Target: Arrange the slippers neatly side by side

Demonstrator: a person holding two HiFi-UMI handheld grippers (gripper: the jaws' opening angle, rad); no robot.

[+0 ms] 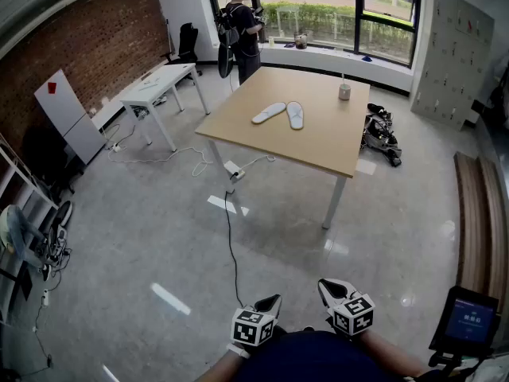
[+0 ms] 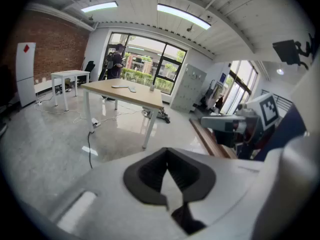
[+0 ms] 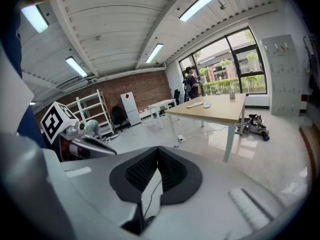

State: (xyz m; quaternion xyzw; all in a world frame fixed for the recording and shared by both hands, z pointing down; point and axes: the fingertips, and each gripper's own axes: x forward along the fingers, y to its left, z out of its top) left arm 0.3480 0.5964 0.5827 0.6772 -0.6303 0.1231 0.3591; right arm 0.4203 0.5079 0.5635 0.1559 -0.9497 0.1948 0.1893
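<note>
I hold both claws low and close against my body at the near edge of the scene, side by side, pointing forward and tipped toward the floor. My left claw (image 1: 271, 301) has its jaws pressed together with nothing between them, and my right claw (image 1: 329, 288), just beside it, is closed and empty in the same way. The two white slippers (image 1: 280, 114) lie well away from me on the far wooden table (image 1: 334, 146), left of its middle. They are splayed at an angle, far ends close together and near ends spread apart. A small pale container (image 1: 344, 91) stands further right on the same tabletop. Between me and the table stretches a glossy grey floor (image 1: 143, 229), where a black cable (image 1: 230, 241) runs from near my claws to a power strip (image 1: 235, 173) by the table leg. A white table (image 1: 159, 82) stands by the brick wall (image 1: 95, 46) at the far left. A person (image 1: 241, 30) stands by the far windows (image 1: 382, 14), and a wooden bench (image 1: 477, 221) runs along the right.
</note>
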